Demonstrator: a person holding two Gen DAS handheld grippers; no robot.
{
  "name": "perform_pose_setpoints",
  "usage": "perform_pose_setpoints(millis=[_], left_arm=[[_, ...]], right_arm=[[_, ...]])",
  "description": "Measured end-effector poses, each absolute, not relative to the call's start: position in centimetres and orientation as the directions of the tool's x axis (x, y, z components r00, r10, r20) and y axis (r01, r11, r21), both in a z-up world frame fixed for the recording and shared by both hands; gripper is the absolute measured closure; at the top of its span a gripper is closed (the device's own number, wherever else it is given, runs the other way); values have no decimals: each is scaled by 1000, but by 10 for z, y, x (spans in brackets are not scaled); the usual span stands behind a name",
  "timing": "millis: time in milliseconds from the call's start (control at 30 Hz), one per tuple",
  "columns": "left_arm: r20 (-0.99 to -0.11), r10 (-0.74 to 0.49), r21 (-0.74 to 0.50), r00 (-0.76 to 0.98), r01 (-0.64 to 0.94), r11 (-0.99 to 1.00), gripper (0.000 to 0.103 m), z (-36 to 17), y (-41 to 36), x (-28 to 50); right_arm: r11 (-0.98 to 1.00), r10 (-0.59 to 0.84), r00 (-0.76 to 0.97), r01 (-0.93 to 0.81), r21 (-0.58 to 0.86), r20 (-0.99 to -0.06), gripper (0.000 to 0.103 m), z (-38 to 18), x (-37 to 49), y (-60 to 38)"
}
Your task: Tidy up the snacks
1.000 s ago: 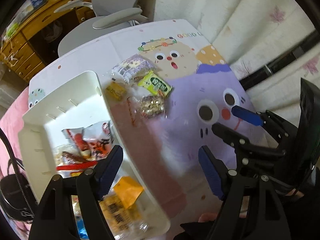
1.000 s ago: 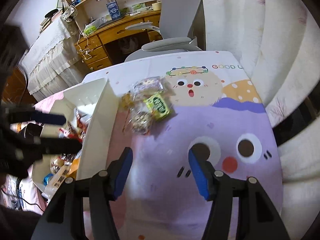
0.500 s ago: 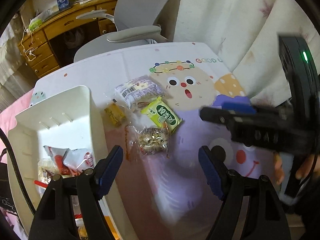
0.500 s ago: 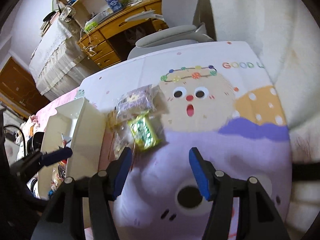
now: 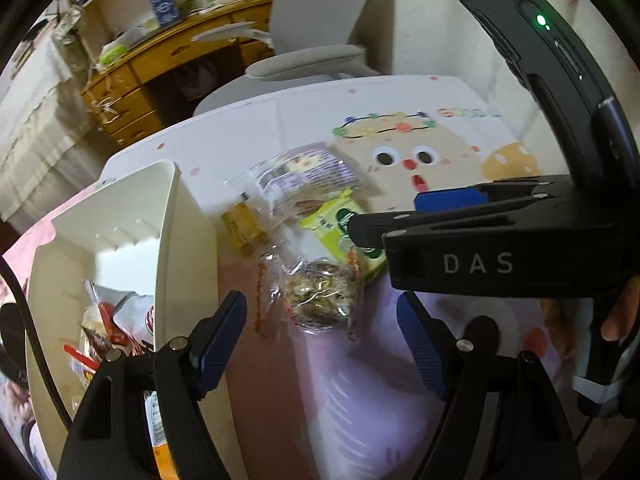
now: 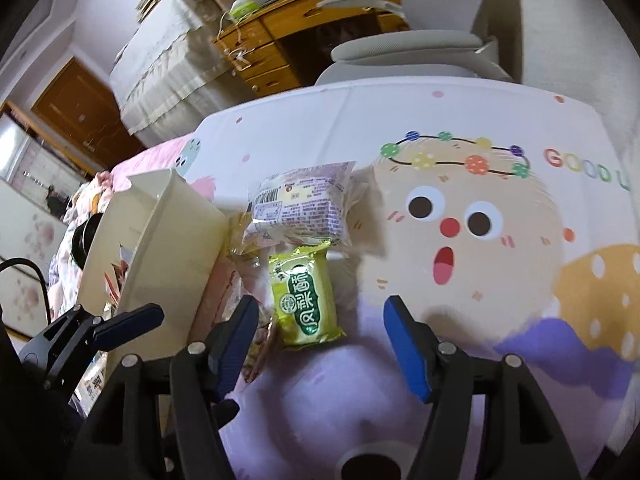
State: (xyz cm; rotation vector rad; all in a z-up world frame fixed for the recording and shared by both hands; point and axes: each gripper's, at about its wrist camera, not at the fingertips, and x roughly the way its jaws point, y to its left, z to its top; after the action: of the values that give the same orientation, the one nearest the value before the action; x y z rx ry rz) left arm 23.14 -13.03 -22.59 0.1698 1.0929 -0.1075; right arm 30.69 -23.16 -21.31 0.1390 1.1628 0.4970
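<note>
Green packet (image 6: pixel 305 295) lengthwise between right tongs (image 6: pixel 320 334), just widening, empty; left tongs (image 5: pixel 320 334) wide

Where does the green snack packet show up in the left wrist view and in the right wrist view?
Left wrist: green snack packet right of centre, partly hidden behind the right gripper.
Right wrist: green snack packet centre, ahead of the open jaws.
Shared landmark: white storage box, left of it.

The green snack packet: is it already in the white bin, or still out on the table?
Out. The green packet lies flat on the table, beside the white bin.
</note>
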Motion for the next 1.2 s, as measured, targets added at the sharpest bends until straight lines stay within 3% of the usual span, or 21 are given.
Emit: perform_pose_setpoints(millis=[400, 533, 1000, 1200], left_arm=[[-869, 108, 176, 482, 99, 979, 27, -251, -140, 244], [-874, 102, 170, 475, 103, 980, 37, -258, -140, 247], [-865, 47, 122, 500, 117, 986, 42, -264, -140, 245], [-859, 61, 133, 508, 106, 985, 50, -262, -140, 240]], right_arm=[[868, 391, 287, -431, 246, -875, 38, -229, 318, -211], [868, 373, 282, -443, 224, -884, 38, -234, 319, -207], [870, 358, 304, -453, 196, -883, 44, -236, 319, -206], [864, 373, 292, -456, 214, -881, 56, -236, 318, -205]])
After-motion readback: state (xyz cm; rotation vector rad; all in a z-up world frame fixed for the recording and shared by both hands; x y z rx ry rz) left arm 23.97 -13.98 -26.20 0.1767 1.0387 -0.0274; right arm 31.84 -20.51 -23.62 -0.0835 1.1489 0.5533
